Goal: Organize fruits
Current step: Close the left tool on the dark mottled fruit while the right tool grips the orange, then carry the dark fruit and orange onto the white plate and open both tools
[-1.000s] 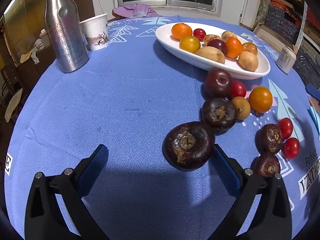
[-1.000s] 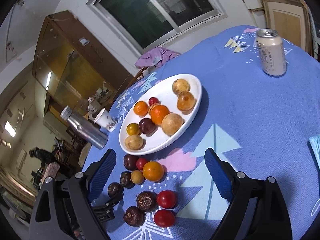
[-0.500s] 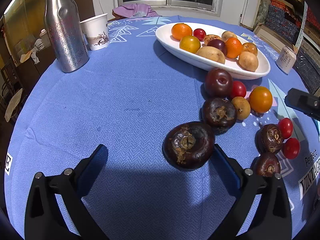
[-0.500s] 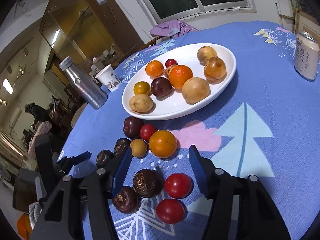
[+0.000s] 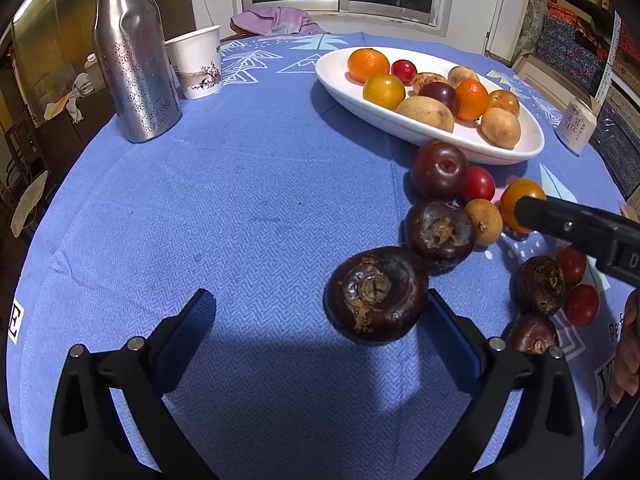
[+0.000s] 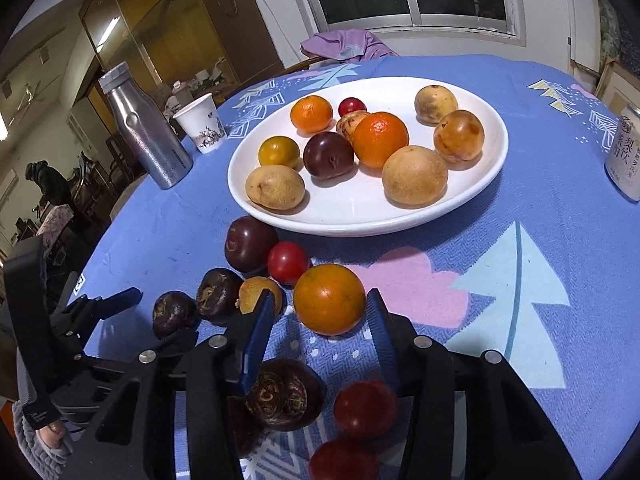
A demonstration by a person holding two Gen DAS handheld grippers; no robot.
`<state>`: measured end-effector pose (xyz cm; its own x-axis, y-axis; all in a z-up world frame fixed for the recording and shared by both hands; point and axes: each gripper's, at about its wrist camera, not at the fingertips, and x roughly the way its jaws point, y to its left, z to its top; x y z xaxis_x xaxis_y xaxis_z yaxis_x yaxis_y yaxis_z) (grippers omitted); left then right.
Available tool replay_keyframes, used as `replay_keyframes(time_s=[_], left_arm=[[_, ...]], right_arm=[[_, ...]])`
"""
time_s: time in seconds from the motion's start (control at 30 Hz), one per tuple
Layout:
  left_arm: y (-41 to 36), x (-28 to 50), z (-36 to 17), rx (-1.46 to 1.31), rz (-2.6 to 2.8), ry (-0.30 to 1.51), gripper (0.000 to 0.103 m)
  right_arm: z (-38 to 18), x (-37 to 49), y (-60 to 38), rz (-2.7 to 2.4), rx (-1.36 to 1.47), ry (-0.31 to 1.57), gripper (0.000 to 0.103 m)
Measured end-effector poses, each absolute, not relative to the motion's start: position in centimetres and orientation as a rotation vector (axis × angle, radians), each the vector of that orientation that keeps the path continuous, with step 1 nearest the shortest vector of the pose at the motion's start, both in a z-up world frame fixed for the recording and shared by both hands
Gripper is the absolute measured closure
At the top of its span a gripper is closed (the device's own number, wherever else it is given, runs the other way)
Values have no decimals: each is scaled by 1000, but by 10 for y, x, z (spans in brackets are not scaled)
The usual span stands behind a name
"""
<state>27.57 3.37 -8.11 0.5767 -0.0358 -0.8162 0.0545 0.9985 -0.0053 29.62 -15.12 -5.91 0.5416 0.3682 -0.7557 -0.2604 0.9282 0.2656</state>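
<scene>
Straddling the orange fruit [image 6: 329,299], the right claw [image 6: 320,320] gapes half-open.

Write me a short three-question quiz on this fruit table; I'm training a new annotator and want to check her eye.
1. True or false: the right gripper is shut on the orange fruit that lies on the tablecloth.
2. Which lies nearest the left gripper? A) dark brown fruit B) paper cup C) steel bottle
3. Fill in: on the white plate, the dark plum sits between the yellow-orange fruit and the big ____.

Key: 1 false, its fingers only flank the fruit; 2 A; 3 orange.
</scene>
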Motion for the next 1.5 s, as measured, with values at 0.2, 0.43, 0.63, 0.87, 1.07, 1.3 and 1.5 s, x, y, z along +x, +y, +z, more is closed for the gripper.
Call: replay_keyframes(time_s=[0.2, 0.43, 0.63, 0.87, 1.07, 1.3, 1.5], left_arm=[[19, 276, -79, 71, -121, 940, 4], [20, 276, -74, 50, -176, 909, 37], [20, 275, -73, 32, -221, 896, 57], [24, 267, -66, 5, -236, 860, 57], [27, 260, -54, 2, -224, 803, 57], [18, 266, -11, -2, -233, 709, 57], [6, 317, 42, -55, -230, 647, 57]], right_arm=[[-66, 300, -148, 367, 121, 945, 62], [-67, 300, -151, 371, 135, 942, 65], [-67, 300, -153, 379, 152, 943, 65], [-64, 295, -156, 393, 172, 935, 65], [-41, 278, -174, 419, 239, 849, 65], [10, 254, -212, 386, 317, 658, 65], [57, 267, -228, 357, 324, 568, 65]])
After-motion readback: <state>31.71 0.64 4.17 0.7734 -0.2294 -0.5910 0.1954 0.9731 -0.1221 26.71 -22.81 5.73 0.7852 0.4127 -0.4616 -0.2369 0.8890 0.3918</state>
